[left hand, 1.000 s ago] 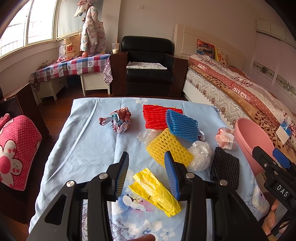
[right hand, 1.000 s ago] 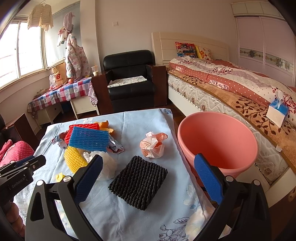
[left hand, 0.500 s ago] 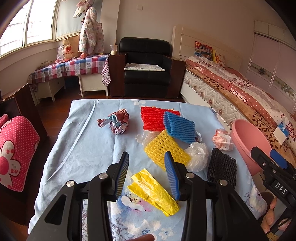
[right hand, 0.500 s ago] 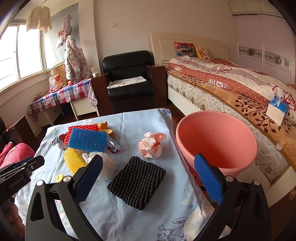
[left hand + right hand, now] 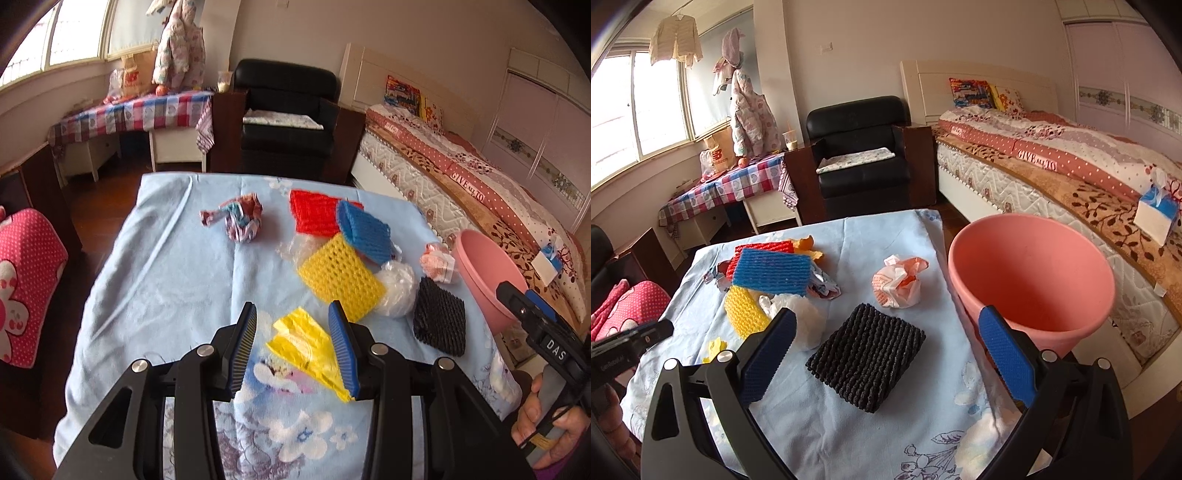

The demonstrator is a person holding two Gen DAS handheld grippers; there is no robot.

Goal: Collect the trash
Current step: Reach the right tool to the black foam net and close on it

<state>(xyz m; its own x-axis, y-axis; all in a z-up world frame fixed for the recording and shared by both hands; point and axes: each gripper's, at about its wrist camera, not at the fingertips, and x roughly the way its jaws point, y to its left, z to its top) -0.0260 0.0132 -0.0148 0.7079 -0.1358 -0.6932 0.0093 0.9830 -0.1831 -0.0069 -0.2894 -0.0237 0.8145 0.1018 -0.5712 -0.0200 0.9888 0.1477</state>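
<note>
Lower now, the left gripper point(image 5: 291, 343), jaws apart, straddles the yellow wrapper point(image 5: 306, 343), whose length runs diagonally rightward; right gripper point(image 5: 882, 354) gapes wide.

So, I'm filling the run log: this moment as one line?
stage: approach | left gripper: open, over yellow plastic bag | right gripper: open, over black foam net | pink bin: empty

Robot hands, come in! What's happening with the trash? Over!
Left gripper open, straddling the yellow wrapper. Right gripper open, empty, above the black foam net. Pink bin empty beside the table. Nothing blocking.
</note>
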